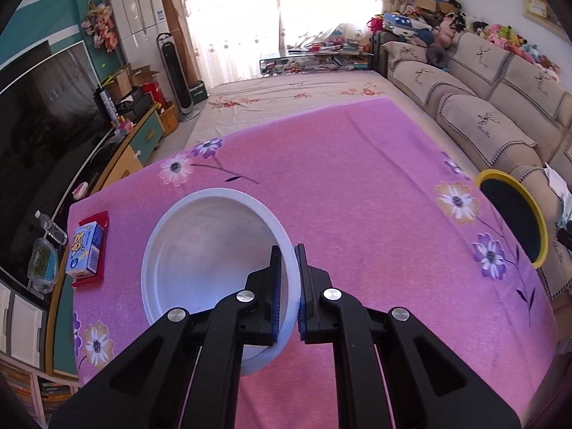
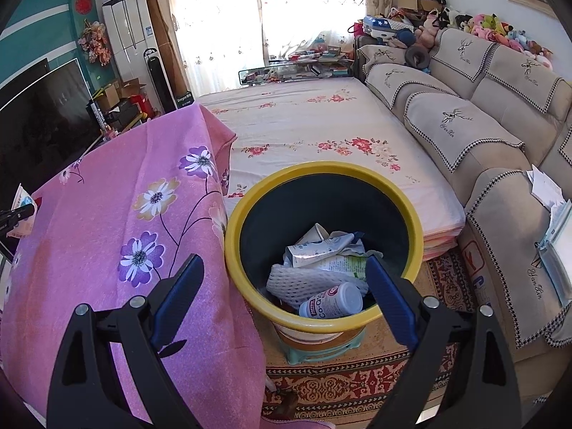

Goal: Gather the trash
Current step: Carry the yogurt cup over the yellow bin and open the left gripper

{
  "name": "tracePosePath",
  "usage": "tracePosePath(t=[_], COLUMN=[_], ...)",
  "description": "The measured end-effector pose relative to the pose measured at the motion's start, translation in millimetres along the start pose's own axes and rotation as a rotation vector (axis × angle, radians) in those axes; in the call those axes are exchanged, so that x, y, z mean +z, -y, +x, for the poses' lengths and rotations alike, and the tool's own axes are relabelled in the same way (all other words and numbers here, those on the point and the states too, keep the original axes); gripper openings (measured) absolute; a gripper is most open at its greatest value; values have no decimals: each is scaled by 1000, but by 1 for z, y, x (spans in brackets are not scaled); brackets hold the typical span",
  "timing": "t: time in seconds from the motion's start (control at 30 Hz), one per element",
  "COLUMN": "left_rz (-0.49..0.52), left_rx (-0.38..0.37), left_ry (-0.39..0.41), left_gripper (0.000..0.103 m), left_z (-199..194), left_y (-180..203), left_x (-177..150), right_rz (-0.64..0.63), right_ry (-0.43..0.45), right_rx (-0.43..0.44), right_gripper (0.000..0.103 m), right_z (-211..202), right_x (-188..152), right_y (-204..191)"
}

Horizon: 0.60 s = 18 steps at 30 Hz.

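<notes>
Pink cloth (image 1: 357, 186) below, left tool (image 1: 289, 286) apparently pinches white bowl (image 1: 214, 271) rim.

white plastic bowl (image 1: 214, 261): 1, on the pink flowered cloth (image 1: 357, 186) | blue snack box (image 1: 85, 252): 1, left of bowl | red tray (image 1: 102, 220): 1, under box | water bottle (image 1: 52, 228): 1, left of box | yellow-rimmed trash bin (image 2: 246, 193): 1, right of cloth | Co-Q10 bottle (image 2: 330, 302): 1, in bin | white foam net (image 2: 304, 282): 1, in bin
</notes>
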<state>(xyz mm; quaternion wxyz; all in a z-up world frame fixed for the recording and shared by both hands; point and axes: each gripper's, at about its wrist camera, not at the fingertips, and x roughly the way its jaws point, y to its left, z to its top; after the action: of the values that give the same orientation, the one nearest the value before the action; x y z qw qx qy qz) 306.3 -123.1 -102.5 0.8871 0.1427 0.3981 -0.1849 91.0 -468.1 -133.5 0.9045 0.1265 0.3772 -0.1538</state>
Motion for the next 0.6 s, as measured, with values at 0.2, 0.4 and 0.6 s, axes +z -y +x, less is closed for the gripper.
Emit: tracePosePath(t=[0.2, 0.4, 0.6], left_rz=[85, 196, 307], left_rx=[-116, -242, -340], left_ry=[37, 62, 67], left_gripper=[8, 8, 8], left_z=[-25, -38, -40], left_y=[78, 163, 252], left_x=[12, 33, 57], right_rz=[16, 61, 120], right_ry=[34, 64, 77], right_rx=[-27, -63, -101], right_gripper=[87, 87, 87], right_z=[-24, -44, -57], right_x=[-5, -13, -25], right_y=[22, 55, 93])
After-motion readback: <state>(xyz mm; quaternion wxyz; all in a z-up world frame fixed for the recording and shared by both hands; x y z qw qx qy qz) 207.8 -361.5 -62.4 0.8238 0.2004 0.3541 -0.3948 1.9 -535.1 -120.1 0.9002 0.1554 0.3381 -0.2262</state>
